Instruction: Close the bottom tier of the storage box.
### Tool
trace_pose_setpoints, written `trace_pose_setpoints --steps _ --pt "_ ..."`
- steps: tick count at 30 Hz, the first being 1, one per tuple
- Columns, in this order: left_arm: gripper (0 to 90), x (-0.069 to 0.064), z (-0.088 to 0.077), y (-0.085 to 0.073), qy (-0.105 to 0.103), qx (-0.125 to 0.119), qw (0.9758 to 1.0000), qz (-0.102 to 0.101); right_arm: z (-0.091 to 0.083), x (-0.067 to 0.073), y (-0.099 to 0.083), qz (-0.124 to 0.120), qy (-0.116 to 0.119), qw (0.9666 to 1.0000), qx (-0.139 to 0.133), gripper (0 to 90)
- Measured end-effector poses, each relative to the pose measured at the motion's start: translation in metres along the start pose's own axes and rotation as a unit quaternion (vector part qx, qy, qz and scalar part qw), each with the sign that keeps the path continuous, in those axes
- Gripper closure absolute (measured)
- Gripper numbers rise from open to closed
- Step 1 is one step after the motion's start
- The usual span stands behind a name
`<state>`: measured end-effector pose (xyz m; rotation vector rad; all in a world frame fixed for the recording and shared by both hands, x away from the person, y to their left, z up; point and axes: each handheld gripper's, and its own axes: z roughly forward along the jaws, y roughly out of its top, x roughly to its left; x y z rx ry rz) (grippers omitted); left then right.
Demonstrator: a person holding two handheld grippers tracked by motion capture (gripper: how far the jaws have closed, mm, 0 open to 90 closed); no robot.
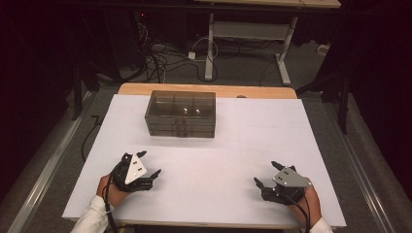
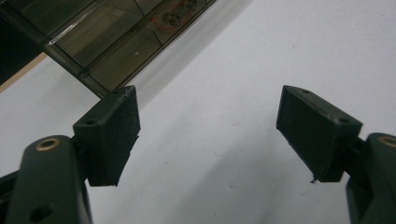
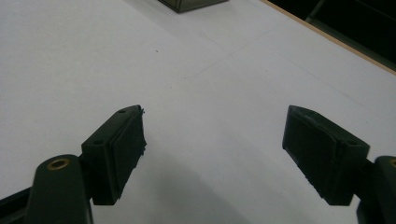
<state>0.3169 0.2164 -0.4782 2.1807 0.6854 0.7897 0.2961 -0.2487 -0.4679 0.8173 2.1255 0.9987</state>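
Drawer box (image 1: 180,114): smoky clear plastic, stacked drawers, top divided into compartments; stands at 12 o'clock on the white table (image 1: 223,155), toward the far edge, slightly left of centre. Small items show inside, too blurred to identify. In the left gripper view the box (image 2: 107,42) lies at 11 o'clock, beyond the jaws.

Left gripper (image 1: 145,167): held in a hand at 7 o'clock, near the front edge, well apart from the box. Jaws wide apart, nothing between them; pads (image 2: 114,135) hang over bare table.

Right gripper (image 1: 266,175): held in a hand at 5 o'clock, near the front edge. Jaws wide apart, nothing between them. Box corner (image 3: 191,4) sits at 12 o'clock in its view.
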Motion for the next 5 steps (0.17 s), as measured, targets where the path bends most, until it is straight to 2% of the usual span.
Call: trace_pose_setpoints --steps 5 --pt "21.1 0.0001 0.0030 0.0011 0.003 0.006 1.0000 -0.001 -0.0014 -0.0013 -0.0002 0.010 -0.001 0.9999 -0.003 22.3"
